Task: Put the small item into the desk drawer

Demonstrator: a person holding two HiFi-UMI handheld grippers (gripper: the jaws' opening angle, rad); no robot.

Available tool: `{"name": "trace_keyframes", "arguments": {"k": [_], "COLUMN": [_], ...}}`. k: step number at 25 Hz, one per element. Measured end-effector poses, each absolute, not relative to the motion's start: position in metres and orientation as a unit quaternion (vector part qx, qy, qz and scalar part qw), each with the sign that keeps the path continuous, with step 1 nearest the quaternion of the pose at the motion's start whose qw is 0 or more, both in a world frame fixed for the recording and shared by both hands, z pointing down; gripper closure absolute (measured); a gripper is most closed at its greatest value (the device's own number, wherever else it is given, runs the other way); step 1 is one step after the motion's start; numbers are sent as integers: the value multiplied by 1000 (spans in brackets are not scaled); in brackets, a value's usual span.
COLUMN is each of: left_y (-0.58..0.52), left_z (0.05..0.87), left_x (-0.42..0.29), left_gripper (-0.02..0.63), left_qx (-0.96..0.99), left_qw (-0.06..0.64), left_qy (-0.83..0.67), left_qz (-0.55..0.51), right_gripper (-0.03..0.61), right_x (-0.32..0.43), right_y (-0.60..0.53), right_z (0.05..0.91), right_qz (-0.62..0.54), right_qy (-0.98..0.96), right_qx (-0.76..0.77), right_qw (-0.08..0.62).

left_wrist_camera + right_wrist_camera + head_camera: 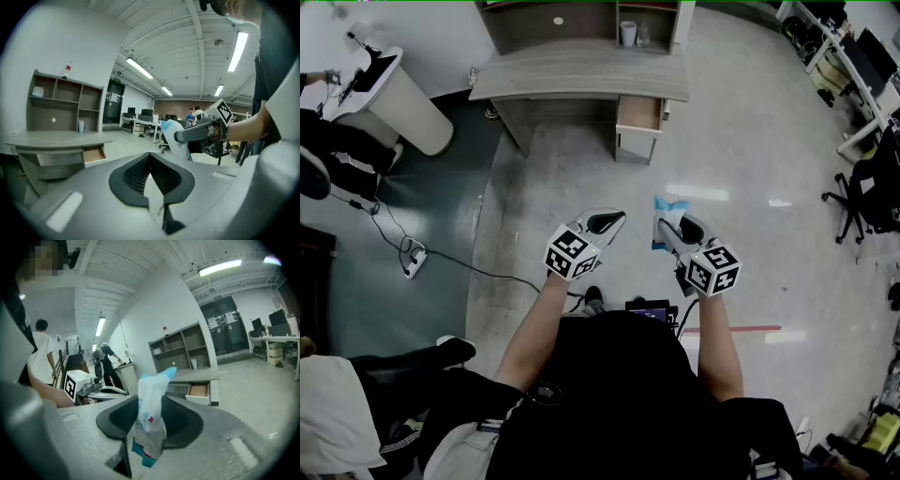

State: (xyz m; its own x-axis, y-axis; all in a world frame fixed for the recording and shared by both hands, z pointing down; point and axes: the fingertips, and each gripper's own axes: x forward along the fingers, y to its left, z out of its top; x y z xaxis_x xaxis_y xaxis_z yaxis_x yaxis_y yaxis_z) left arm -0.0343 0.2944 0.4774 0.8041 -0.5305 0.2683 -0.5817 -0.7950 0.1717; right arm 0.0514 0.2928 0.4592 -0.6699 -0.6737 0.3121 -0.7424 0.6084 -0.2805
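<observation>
Lengthwise, packet (153, 380) juts from right tool (150, 403); tip toward open drawer (198, 390).

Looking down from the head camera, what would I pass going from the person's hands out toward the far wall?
Blue and white packet in the right gripper's jaws → open drawer → desk top → white cup in the shelf unit.

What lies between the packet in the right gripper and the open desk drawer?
Nothing: the head view shows only glossy grey floor between the white-and-blue plastic packet and the open wooden drawer.
</observation>
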Motion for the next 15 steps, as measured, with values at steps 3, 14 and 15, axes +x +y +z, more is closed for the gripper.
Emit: {"name": "trace_keyframes", "arguments": {"k": [3, 14, 15], "left_y": [292, 289, 289], "left_z": [477, 480, 480], "left_x": [-35, -39, -39], "left_gripper": [612, 612, 612], "left_qx": [941, 938, 938], "left_qw": [122, 127, 127], "left_qy": [-299, -307, -307], "left_qz": [103, 100, 100], "right_gripper": [425, 425, 425], "right_x": [52, 54, 54], "right_y": [292, 293, 293], "right_z": [458, 457, 457], "right_qz": [194, 201, 202], "right_qy": [-893, -893, -893], "right_qx": [396, 396, 395], "right_qw": [87, 75, 74]}}
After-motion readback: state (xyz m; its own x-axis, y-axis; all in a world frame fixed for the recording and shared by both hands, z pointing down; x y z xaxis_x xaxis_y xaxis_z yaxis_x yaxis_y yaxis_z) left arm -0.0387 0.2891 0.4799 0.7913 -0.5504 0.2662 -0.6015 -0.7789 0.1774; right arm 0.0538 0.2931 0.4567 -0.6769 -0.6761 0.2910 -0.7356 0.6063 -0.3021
